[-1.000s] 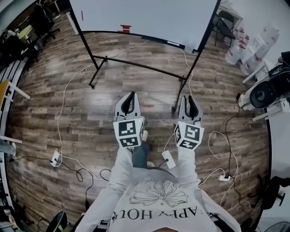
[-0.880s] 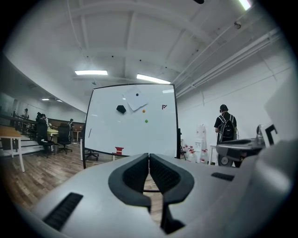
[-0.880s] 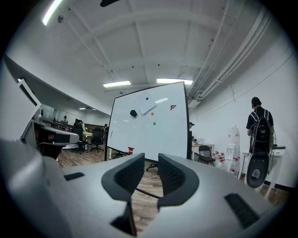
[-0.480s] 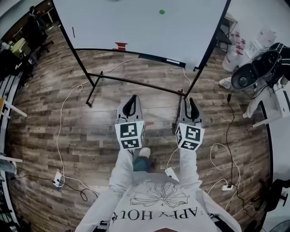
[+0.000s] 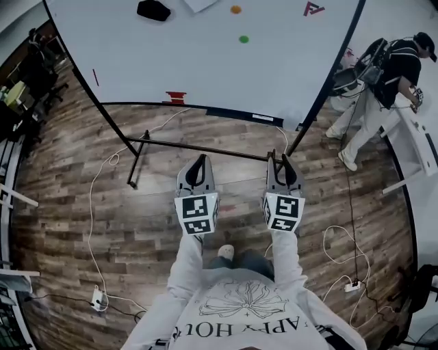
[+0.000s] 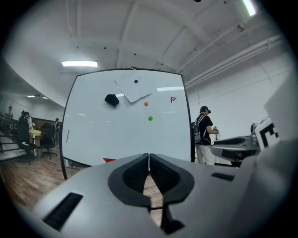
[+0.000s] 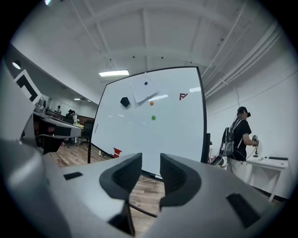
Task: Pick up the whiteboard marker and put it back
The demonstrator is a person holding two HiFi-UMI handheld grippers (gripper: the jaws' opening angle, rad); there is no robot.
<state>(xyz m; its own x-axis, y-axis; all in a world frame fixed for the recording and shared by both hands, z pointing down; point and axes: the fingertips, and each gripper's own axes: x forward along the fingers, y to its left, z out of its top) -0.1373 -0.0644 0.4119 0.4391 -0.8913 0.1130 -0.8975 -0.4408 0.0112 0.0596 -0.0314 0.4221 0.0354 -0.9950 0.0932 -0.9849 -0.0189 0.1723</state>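
Observation:
A large whiteboard [image 5: 219, 61] on a black wheeled stand faces me. Its bottom ledge carries a small red item [image 5: 176, 97] and a pale, marker-like stick [image 5: 262, 117]; which of them is the marker I cannot tell. My left gripper [image 5: 198, 164] is held out level toward the board, jaws shut and empty, tips together [image 6: 149, 155]. My right gripper [image 5: 283, 164] is beside it, its jaws opening with a clear gap and nothing between them [image 7: 151, 162]. Both are well short of the ledge.
A black eraser [image 5: 153, 9], a sheet of paper and orange and green magnets [image 5: 243, 39] sit on the board. A person [image 5: 383, 82] stands at the right by a white table. Cables and power strips [image 5: 98, 298] lie on the wooden floor.
Both grippers have moved toward the whiteboard, which now fills more of the view. The right jaws have spread apart. A person has come into view at the right.

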